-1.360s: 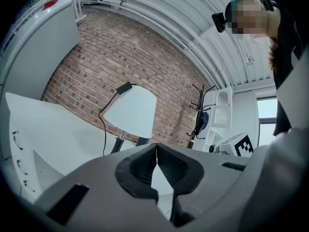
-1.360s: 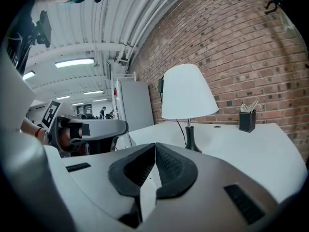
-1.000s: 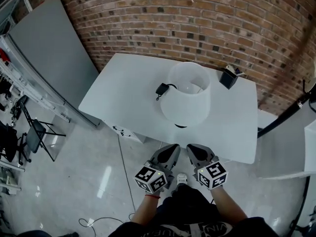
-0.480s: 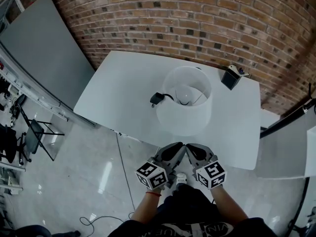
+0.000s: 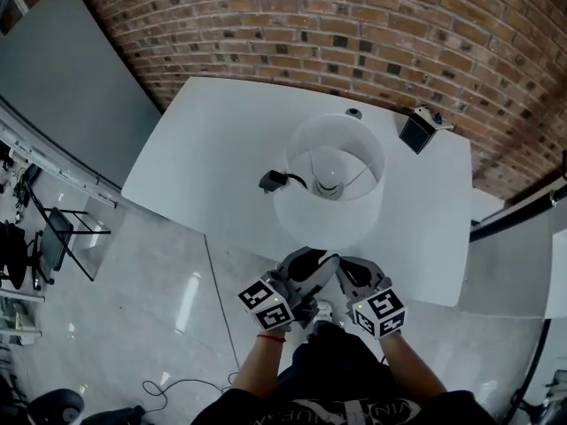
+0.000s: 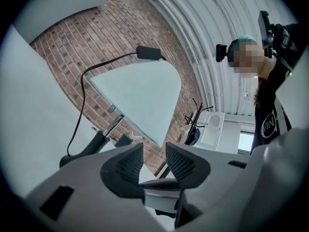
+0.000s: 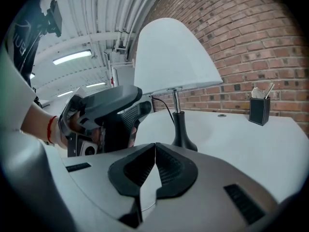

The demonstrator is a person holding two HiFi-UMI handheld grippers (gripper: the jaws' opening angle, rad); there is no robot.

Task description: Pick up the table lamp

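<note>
The table lamp [image 5: 328, 180] stands upright on the white table [image 5: 204, 158], with a white shade [image 7: 169, 57], a thin metal stem and a black base [image 7: 183, 139]. Its black cord runs to a plug [image 5: 270, 181] lying left of it. Both grippers hover side by side at the table's near edge, just in front of the lamp. My left gripper [image 5: 306, 266] [image 6: 154, 149] has just been opening and now stands open, with nothing between its pads. My right gripper [image 5: 347, 271] [image 7: 154, 146] is shut and empty. Neither one touches the lamp.
A black pen holder [image 5: 415, 134] [image 7: 259, 109] stands at the table's far right corner, and a small round dark object [image 5: 353, 113] lies behind the lamp. A brick wall runs behind the table. Grey panels lean at the left.
Both grippers have come forward to the table's near edge, closer to the lamp. The left jaws have spread apart. The right jaws stayed shut.
</note>
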